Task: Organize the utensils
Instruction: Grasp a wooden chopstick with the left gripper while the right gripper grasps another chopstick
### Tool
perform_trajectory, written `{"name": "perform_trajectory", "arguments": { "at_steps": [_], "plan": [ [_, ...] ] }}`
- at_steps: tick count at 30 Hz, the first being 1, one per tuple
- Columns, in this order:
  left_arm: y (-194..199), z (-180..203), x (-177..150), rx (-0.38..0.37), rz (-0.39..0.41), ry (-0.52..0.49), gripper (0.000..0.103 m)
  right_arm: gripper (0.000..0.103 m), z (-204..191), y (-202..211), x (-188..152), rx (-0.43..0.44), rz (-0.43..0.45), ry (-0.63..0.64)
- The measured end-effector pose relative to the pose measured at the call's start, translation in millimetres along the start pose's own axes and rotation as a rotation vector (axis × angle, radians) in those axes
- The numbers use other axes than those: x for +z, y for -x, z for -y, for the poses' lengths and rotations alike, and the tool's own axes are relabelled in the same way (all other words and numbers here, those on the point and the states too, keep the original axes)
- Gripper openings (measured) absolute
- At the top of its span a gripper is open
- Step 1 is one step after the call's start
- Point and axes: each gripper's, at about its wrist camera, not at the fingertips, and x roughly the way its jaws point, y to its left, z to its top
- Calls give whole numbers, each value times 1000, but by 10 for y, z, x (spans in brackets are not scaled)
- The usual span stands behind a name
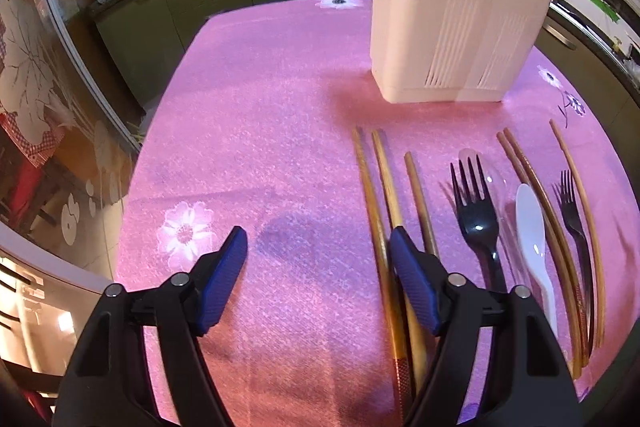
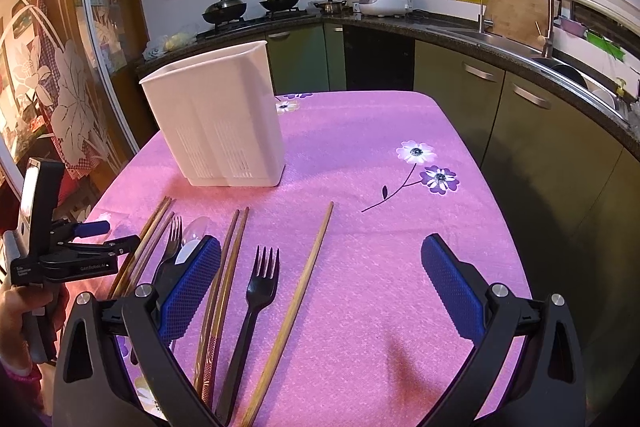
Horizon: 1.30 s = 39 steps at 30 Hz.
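Indoors, pink floral tablecloth (image 2: 360, 267), green kitchen cabinets (image 2: 520, 131)

The left wrist camera sits just behind the left gripper (image 1: 318, 247) and looks steeply down at the pink table (image 1: 260, 131), close to it. The white holder (image 1: 452, 19) stands at 1 o'clock and the row of sticks and forks (image 1: 476, 211) at 3 o'clock. The right wrist camera sits behind the right gripper (image 2: 320, 259) and looks less steeply, so far kitchen counters show. Both views share the table, the holder (image 2: 220, 123) and the row (image 2: 240, 267). The right view also catches the left gripper (image 2: 96, 239) at 9 o'clock.
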Motion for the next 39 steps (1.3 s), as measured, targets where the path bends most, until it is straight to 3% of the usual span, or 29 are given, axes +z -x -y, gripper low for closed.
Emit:
{"name": "perform_trajectory", "arguments": {
  "at_steps": [6, 10, 11, 14, 19, 24, 28, 29, 31, 36, 39],
  "plan": [
    [16, 16, -12, -39, -7, 13, 47, 99, -5, -6, -11, -2, -6, 10],
    [38, 13, -1, -77, -19, 25, 12, 99, -6, 26, -15, -2, -3, 9],
    [37, 12, -8, -84, -24, 27, 9, 99, -8, 34, -16, -2, -2, 9],
    [41, 5, -13, -134, -38, 33, 7, 99, -12, 47, -26, -5, -4, 10],
    [54, 24, -27, -130, -18, 17, 7, 99, -10, -9, 10, -15, -42, 35],
    [172, 47, 7, -127, 22, 4, 7, 99, 69, -350, 106, 50, -188, -57],
    [291, 23, 25, -105, 71, -7, 7, 97, 72, -603, 30, 0, -268, -87],
    [308, 16, 27, -104, 77, -7, 7, 94, 56, -630, 2, -40, -263, -76],
    [333, 4, 24, -103, 86, -10, 7, 76, 57, -677, -32, -102, -254, -65],
    [375, -23, 6, -101, 103, -2, 7, 68, 41, -835, -41, -65, -295, -55],
    [397, -48, 5, -100, 113, 3, 7, 54, -2, -937, -37, -89, -317, -33]
  ]
}}
